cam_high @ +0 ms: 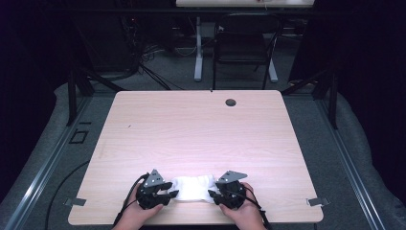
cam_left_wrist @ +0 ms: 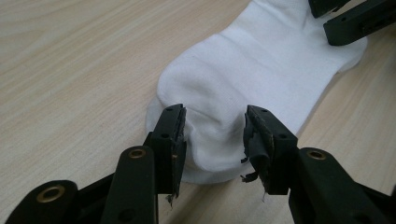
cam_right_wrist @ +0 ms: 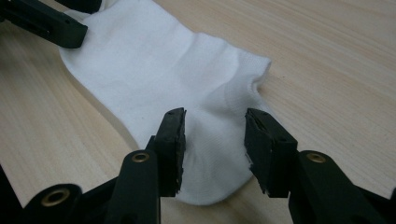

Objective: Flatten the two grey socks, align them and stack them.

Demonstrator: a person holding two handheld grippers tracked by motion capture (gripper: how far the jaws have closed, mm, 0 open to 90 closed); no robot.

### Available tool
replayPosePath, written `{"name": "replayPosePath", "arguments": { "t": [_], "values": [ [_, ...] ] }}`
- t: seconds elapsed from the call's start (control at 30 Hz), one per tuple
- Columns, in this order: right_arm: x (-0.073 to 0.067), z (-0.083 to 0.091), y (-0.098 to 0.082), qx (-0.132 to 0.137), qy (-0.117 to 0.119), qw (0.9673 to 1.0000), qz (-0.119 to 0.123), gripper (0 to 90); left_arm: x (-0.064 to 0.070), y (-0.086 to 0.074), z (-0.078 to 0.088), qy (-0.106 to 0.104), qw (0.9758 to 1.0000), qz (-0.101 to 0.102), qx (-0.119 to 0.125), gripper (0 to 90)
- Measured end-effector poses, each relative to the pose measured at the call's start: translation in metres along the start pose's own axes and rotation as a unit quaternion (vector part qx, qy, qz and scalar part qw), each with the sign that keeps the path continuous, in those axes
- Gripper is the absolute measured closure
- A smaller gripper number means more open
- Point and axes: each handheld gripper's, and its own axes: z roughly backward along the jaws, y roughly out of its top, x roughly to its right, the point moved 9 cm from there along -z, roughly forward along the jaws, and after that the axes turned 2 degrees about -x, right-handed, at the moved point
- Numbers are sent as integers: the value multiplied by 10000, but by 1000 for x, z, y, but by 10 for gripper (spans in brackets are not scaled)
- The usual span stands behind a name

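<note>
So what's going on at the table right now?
A person is working a white sock lying flat near the front edge of the wooden table, with a gripper at each end. The left gripper straddles one end and the right gripper the other. Both sets of jaws stand open with sock fabric between them, so neither is clamped on it.

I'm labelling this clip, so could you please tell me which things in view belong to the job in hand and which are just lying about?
In the job:
- white sock, flat on the table
- left hand-held gripper, jaws open astride one end
- right hand-held gripper, jaws open astride the other end

Lying about:
- black chair beyond the table
- cables on the floor
</note>
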Motion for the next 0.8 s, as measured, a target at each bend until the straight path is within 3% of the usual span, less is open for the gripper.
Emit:
{"name": "replayPosePath", "arguments": {
  "t": [0.57, 0.6, 0.8],
  "values": [
    [15, -11, 16, 8, 39, 9997, -245, 583, -19, 13, -10, 162, 9998, 116, 37, 560],
    [16, -12, 17, -5, 44, 9996, -266, 583, -19, 14, -10, 160, 9997, 195, 48, 558],
    [18, -16, 22, -31, 27, 9997, -242, 573, -25, 17, -13, 168, 9995, 250, 74, 552]
  ]
}}
